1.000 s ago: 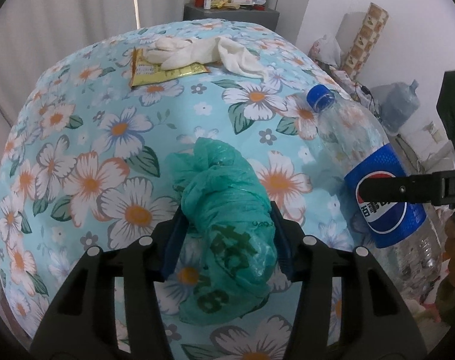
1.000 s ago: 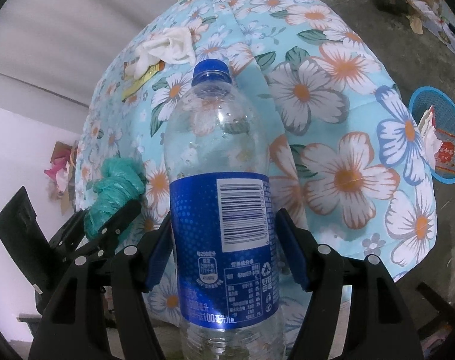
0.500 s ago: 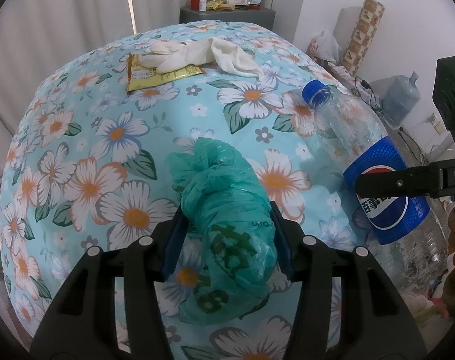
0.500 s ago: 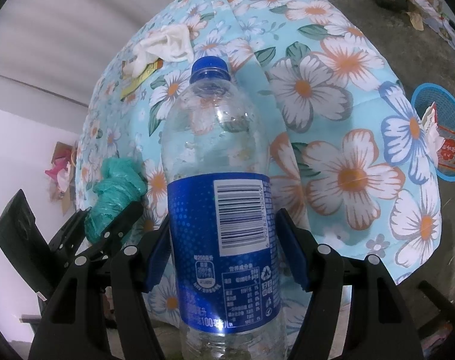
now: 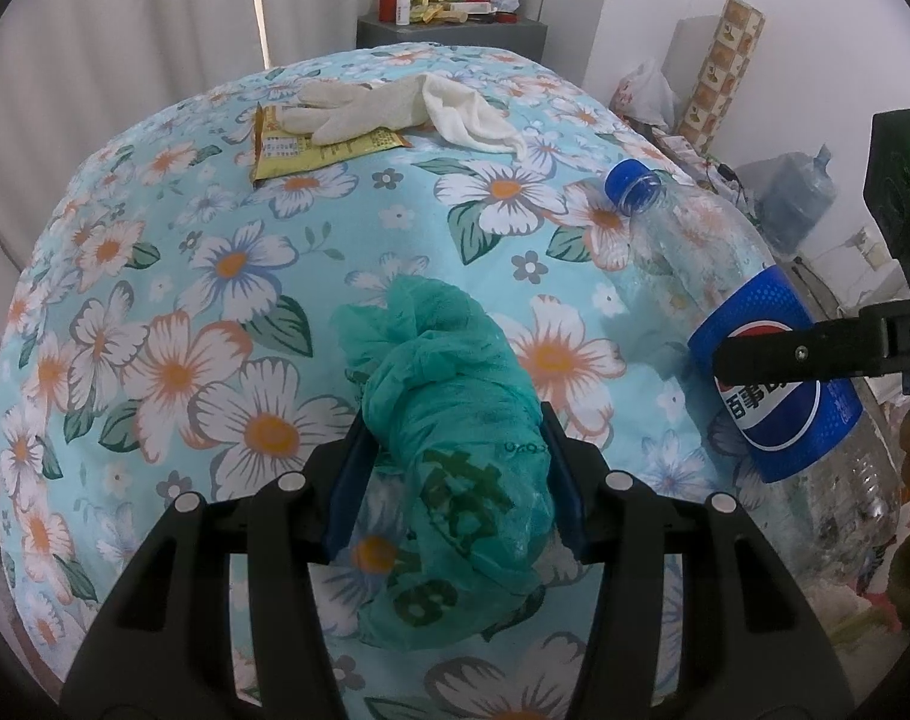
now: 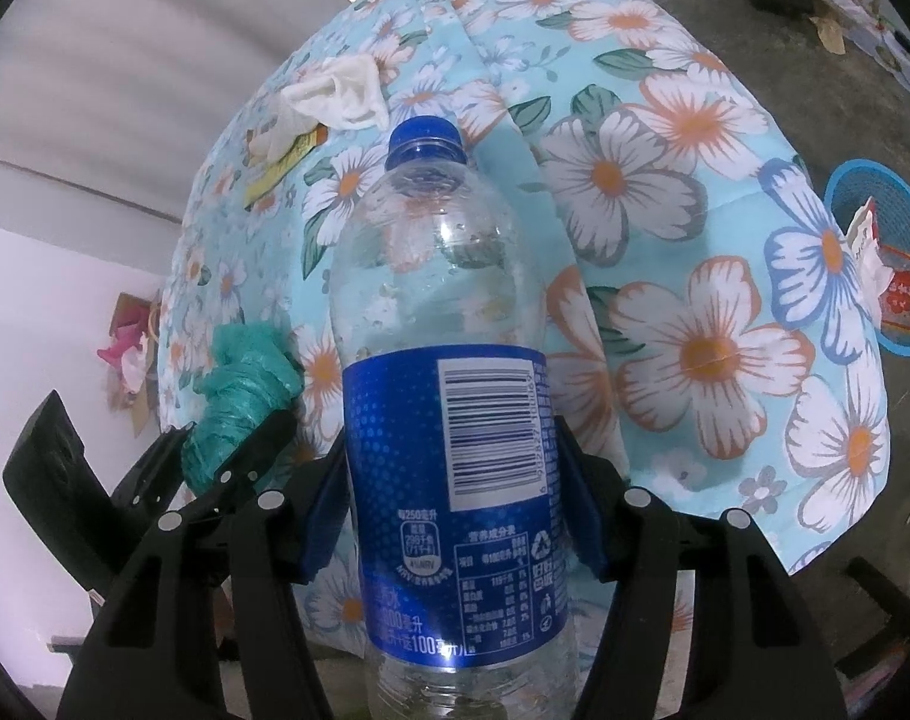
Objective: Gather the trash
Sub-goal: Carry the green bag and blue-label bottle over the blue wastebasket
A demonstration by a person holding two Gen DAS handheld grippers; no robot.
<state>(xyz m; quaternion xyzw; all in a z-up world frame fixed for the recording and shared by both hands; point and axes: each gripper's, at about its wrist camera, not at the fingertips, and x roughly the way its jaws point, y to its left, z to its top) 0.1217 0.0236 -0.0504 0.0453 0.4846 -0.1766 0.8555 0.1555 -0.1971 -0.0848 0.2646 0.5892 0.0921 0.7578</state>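
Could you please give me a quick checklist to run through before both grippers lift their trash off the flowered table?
1. Left gripper on the green plastic bag: both blue pads press its sides. Ok.
2. Right gripper on the plastic bottle: jaws have just been closing, pads against the blue label. Ok.
3. Bottle cap screwed on. Ok.
4. Bag clear of the bottle: a gap of cloth shows between them. Ok.
5. Basket on the floor has room: already holds wrappers, depth unclear. Cannot tell.
6. Table cleared: white glove and yellow wrapper remain. Not ok.
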